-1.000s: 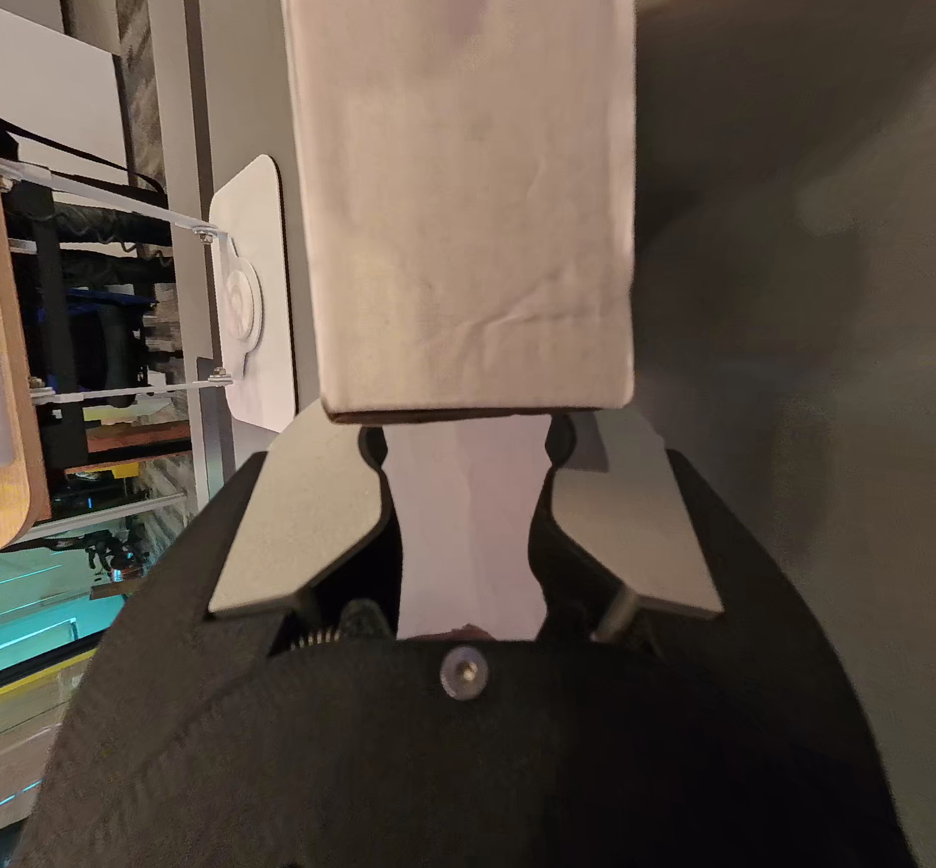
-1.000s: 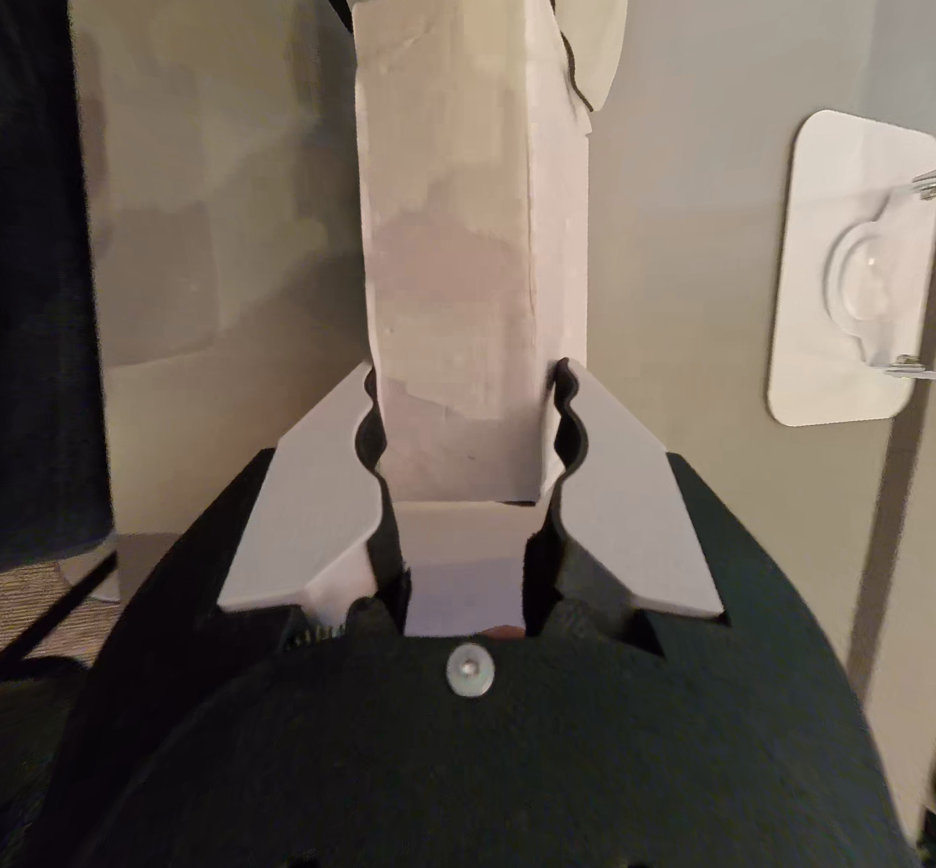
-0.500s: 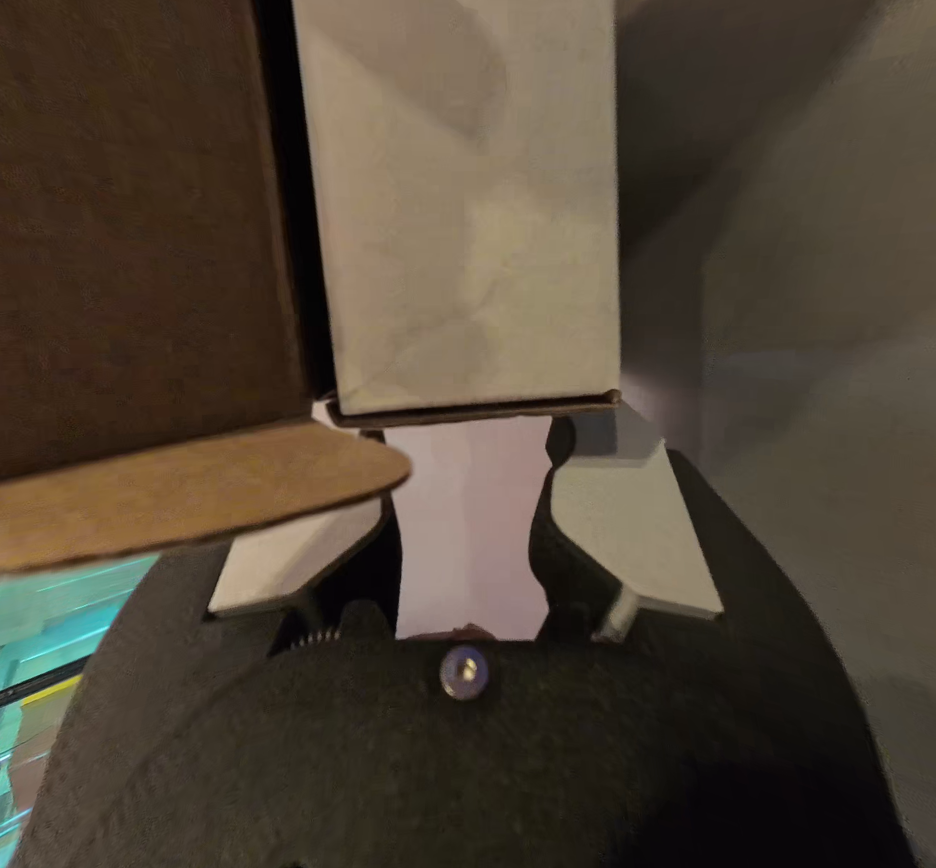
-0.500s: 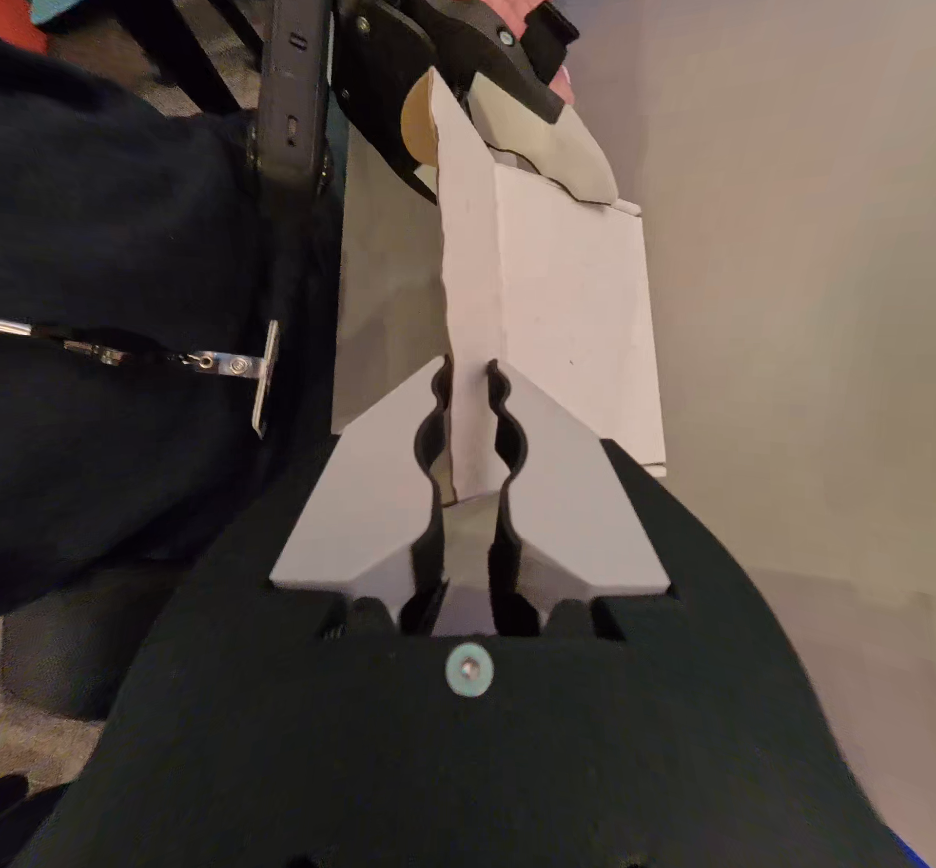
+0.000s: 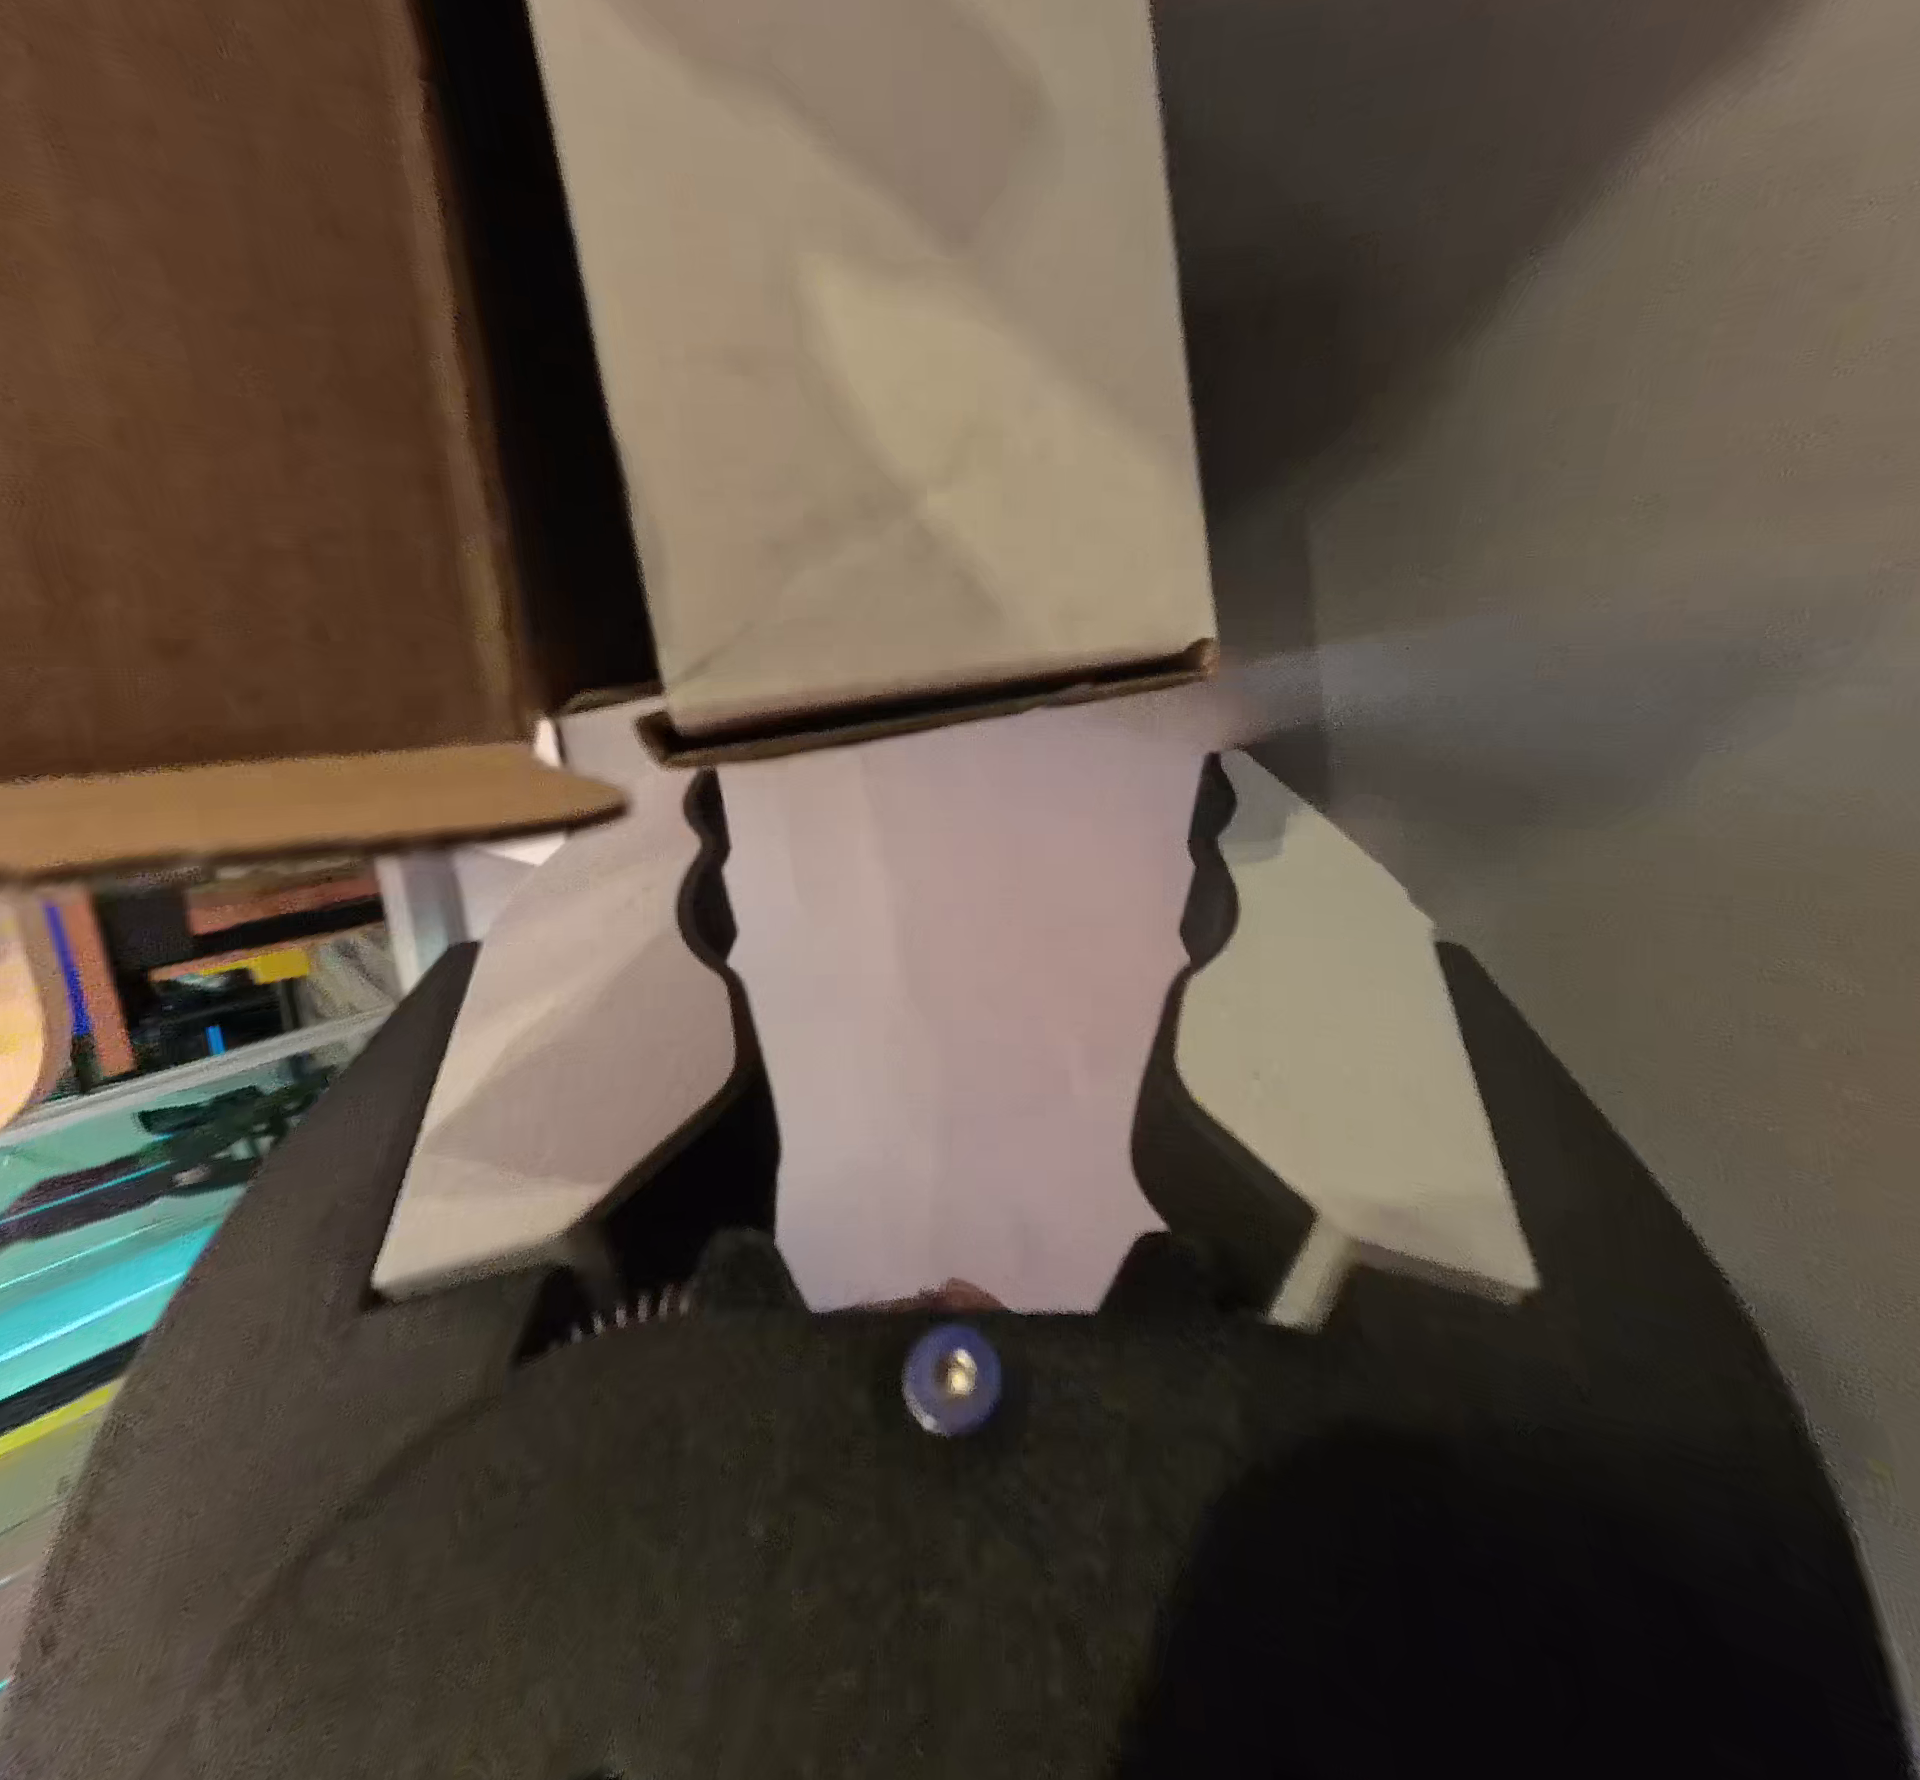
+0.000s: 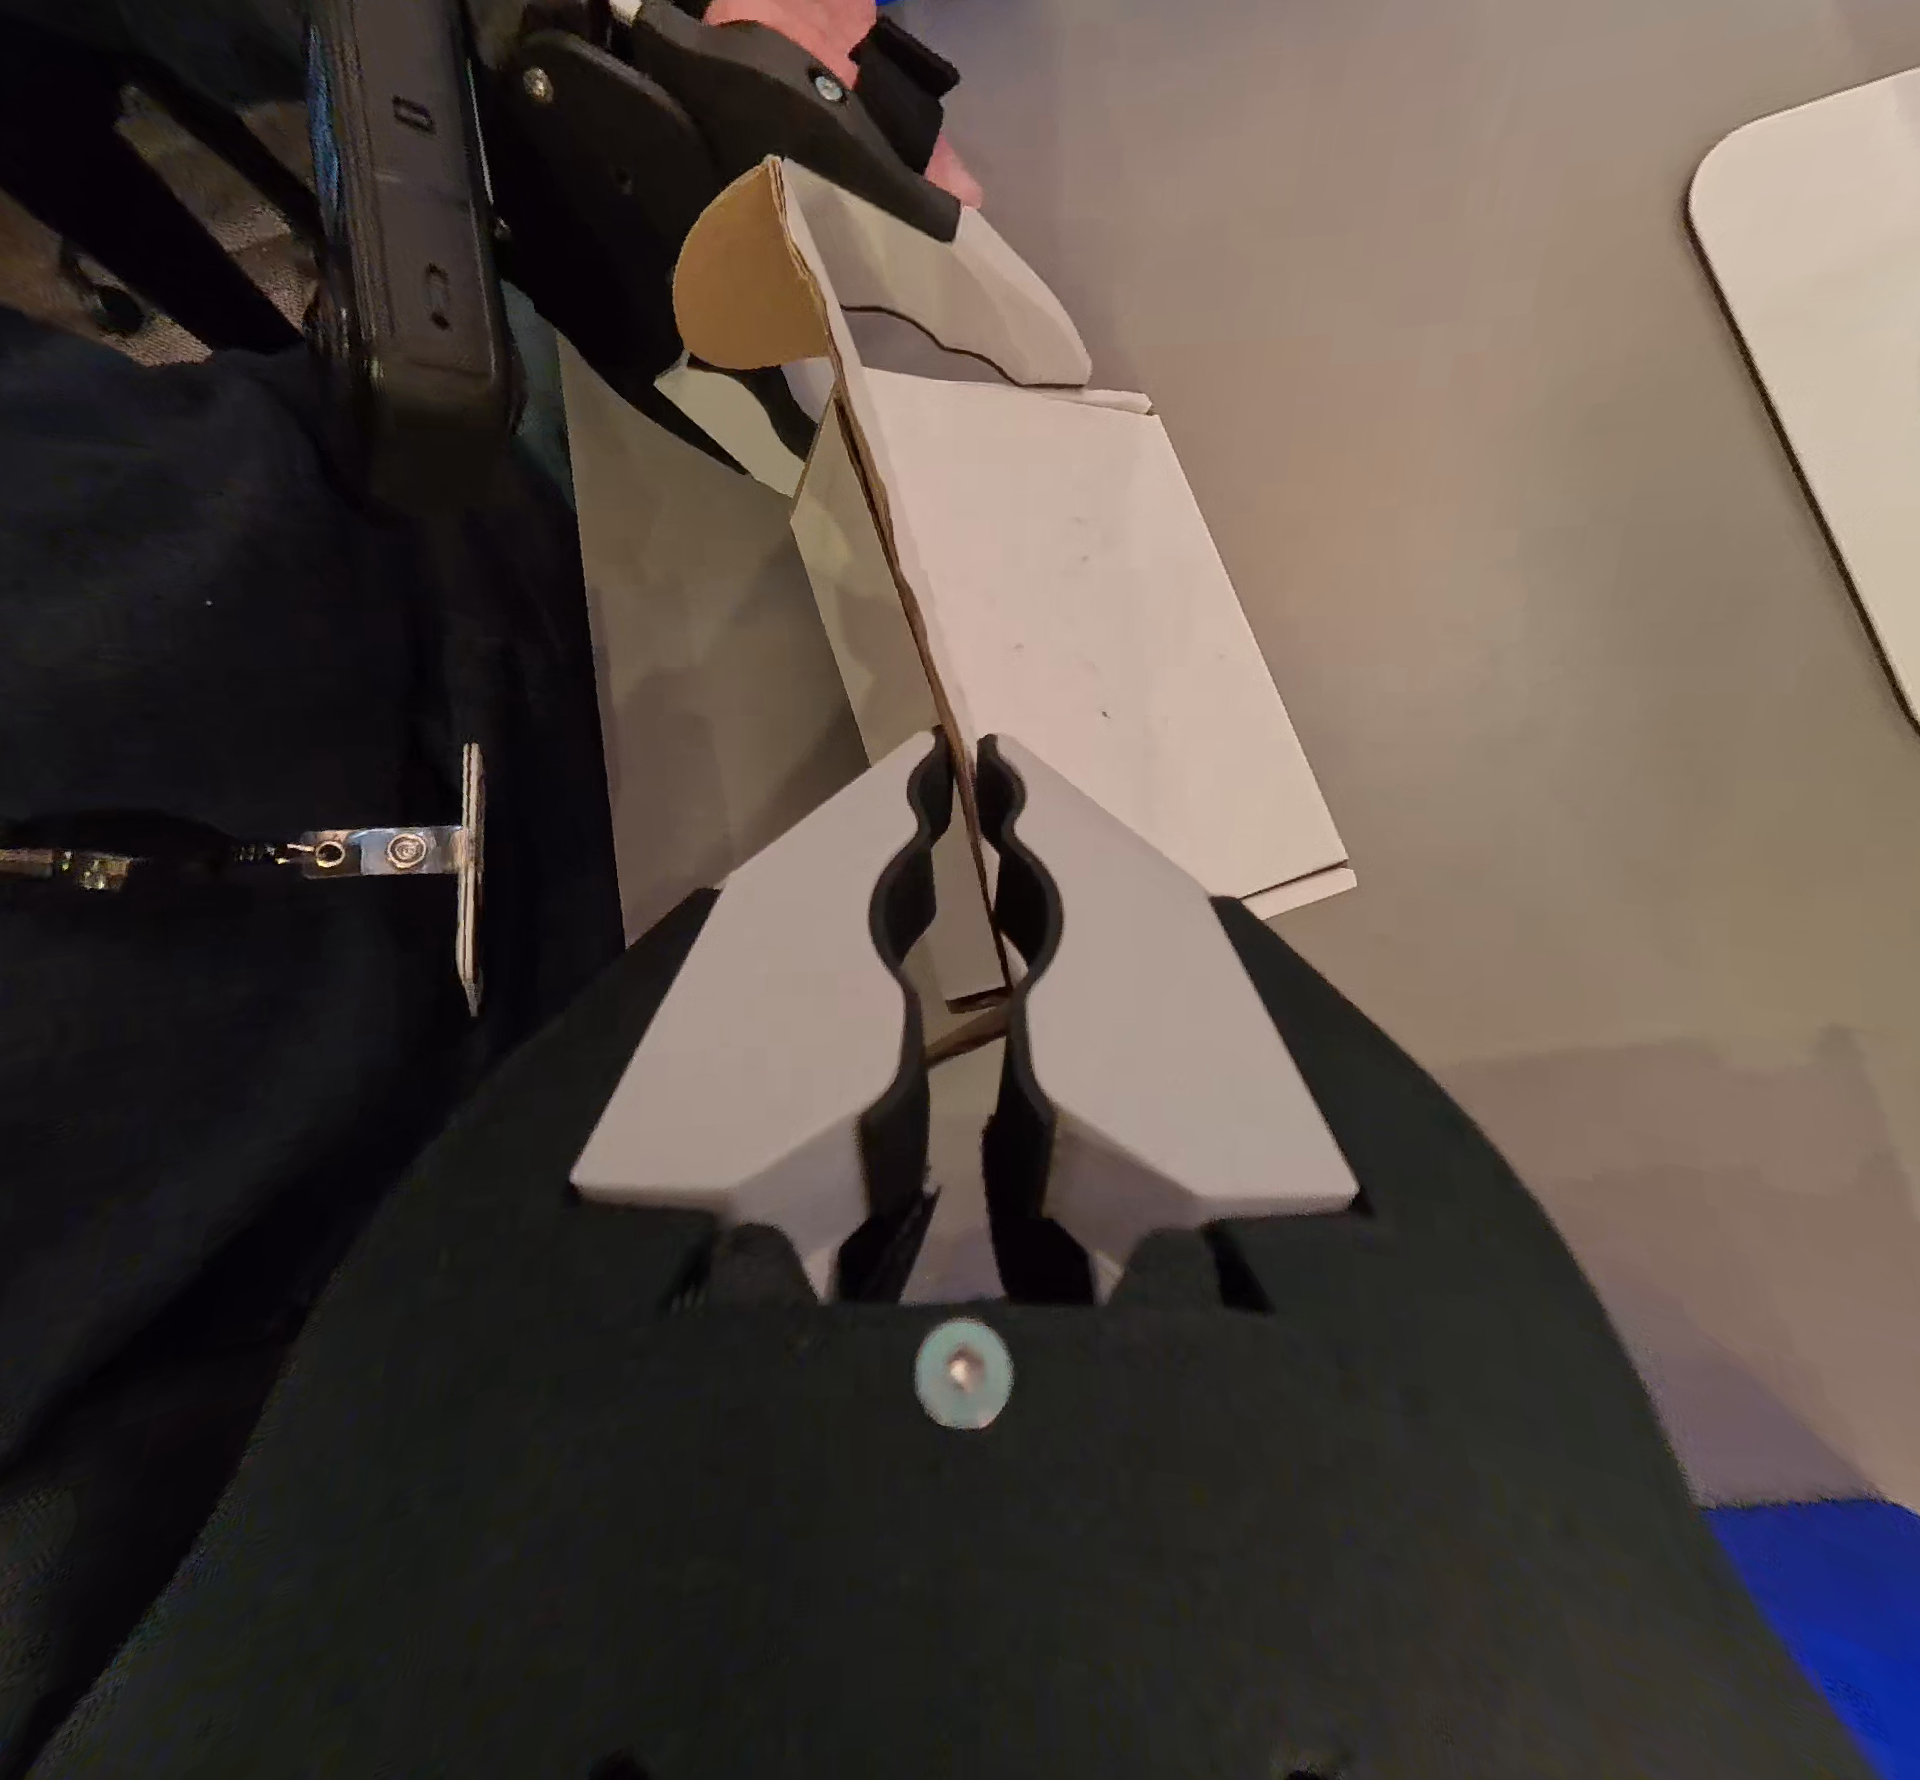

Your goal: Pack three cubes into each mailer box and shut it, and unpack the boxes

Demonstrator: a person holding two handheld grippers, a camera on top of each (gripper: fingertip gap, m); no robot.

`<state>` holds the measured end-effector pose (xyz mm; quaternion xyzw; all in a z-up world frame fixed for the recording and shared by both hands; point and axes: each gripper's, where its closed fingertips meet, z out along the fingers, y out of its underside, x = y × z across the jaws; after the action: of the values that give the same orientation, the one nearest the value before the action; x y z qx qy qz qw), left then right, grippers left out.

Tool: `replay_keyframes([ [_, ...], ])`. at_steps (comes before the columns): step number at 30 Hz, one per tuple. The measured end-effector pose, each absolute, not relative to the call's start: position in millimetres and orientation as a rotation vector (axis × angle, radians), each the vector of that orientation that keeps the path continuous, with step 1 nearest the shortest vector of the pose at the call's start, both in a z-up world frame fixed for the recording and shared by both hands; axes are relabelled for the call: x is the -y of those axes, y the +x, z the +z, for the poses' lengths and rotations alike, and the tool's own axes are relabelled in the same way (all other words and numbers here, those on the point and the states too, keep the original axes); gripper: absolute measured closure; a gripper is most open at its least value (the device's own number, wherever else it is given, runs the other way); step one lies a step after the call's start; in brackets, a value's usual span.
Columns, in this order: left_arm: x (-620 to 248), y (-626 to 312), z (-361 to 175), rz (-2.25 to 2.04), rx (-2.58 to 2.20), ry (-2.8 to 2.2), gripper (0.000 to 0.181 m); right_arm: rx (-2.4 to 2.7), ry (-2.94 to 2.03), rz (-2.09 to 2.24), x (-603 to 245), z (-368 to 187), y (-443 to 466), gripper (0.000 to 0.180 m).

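From where I stand, the left gripper (image 5: 956, 795) has its fingers spread wide around the narrow end of a white mailer box (image 5: 883, 276), clamped on it and holding it up off the grey tabletop (image 5: 1610, 587). Just left of that white wall, the brown cardboard inside of the lid (image 5: 229, 307) stands open, with a rounded tuck flap (image 5: 312, 811) jutting toward the gripper.

Moving right, the other camera shows the same mailer box (image 6: 1070, 608) between the two tools. The right gripper (image 6: 966, 754) has its fingers nearly together, pinched on the thin cardboard edge of the raised lid (image 6: 894, 577). The left gripper (image 6: 883, 348) grips the far end. Off to the right a white pad (image 6: 1829, 380) lies on the tabletop, well apart.

No cubes show in either view, and I cannot see into the box, so I cannot tell whether it is full. My guess is that this box is mid-way through being opened or shut; other boxes are out of sight.
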<state>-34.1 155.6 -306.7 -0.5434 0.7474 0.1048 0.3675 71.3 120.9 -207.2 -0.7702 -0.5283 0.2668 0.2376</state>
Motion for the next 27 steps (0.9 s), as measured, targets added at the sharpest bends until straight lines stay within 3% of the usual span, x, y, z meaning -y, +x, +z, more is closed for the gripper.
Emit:
replay_keyframes([
  [6, -135, -39, -311, 0.21, -1.969, -1.385, 0.108, 1.46, -2.118, 0.705, -115, -218, 73, 0.179],
  [16, -137, -29, -293, 0.026, -1.833, -1.447, 0.09, 1.492, -2.106, 0.714, -113, -219, 73, 0.179],
  [20, -138, -23, -299, 0.083, -1.872, -1.404, 0.091, 1.504, -2.111, 0.696, -110, -222, 72, 0.179],
  [24, -135, -26, -304, 0.135, -1.92, -1.368, 0.113, 1.472, -2.107, 0.738, -109, -214, 72, 0.178],
  [27, -134, -27, -309, 0.197, -1.935, -1.332, 0.105, 1.457, -2.109, 0.738, -113, -209, 73, 0.179],
])
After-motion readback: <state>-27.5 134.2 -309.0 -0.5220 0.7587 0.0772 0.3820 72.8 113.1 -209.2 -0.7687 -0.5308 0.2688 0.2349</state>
